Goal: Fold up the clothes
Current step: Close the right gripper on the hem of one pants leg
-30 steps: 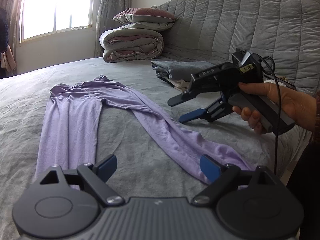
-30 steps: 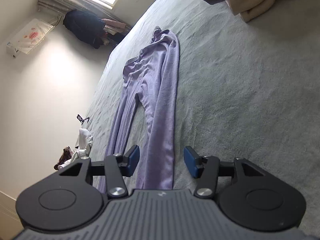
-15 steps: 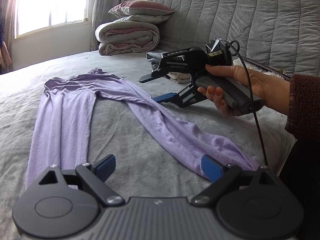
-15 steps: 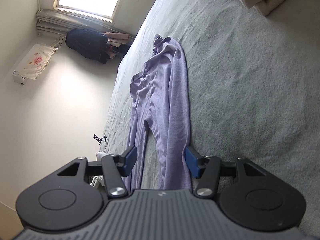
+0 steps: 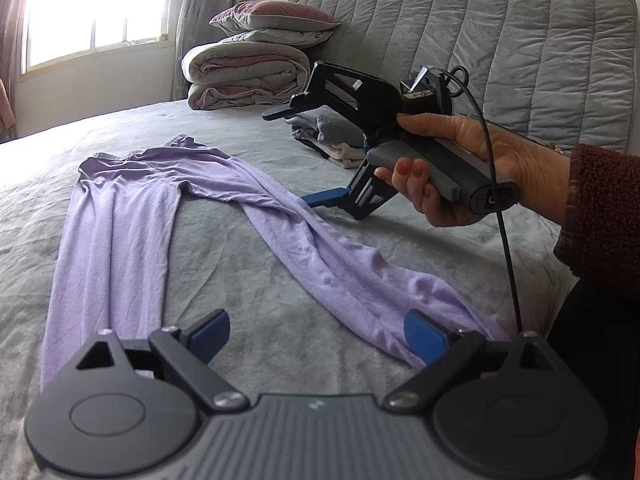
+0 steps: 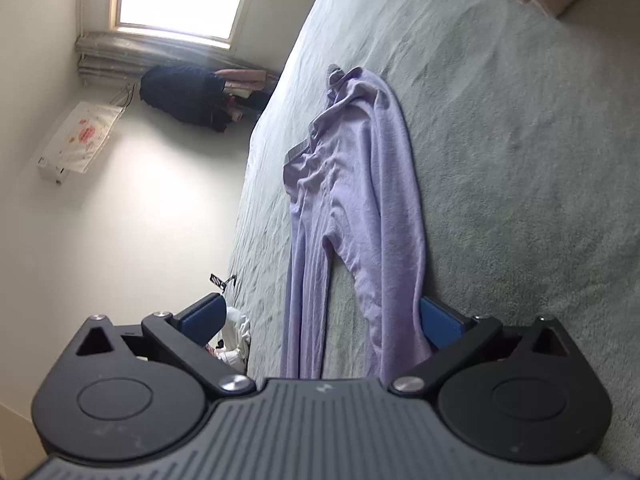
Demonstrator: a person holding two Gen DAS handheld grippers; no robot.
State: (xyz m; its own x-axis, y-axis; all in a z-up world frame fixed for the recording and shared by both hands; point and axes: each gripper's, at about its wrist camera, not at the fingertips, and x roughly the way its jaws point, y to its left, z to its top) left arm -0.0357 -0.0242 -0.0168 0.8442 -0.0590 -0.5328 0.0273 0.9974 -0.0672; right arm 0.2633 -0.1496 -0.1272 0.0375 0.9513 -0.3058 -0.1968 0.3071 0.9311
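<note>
The bed [image 5: 280,344] is wide and covered with a grey, slightly fuzzy cover, and behind it stands a grey quilted headboard [image 5: 500,40]. A bright window [image 5: 96,12] with a curtain is in the far wall, and the walls are pale.

On the bed I count one pair of lilac pants [image 5: 120,220], one small pile of folded clothes [image 5: 332,136] near the headboard, one rolled quilt [image 5: 244,76] and two pillows [image 5: 276,24] stacked on top of it.

The pants lie flat in the middle of the bed, waistband toward the window side and the two legs running toward the near edge. The legs spread apart like a narrow V: one leg goes straight along the bed, the other goes at a slant toward the person's side. The long axis runs from the waistband down to the cuffs.

There are two grippers. The left gripper [image 5: 316,330] is low over the near edge, its fingers wide apart with nothing between them. The right gripper [image 5: 298,156], held in a hand [image 5: 460,168] with a dark red sleeve [image 5: 600,208], is above the slanted leg. Its jaws are opening, turned on the side, and they grip nothing; in its own view the cloth only passes between the fingers [image 6: 440,320].
</note>
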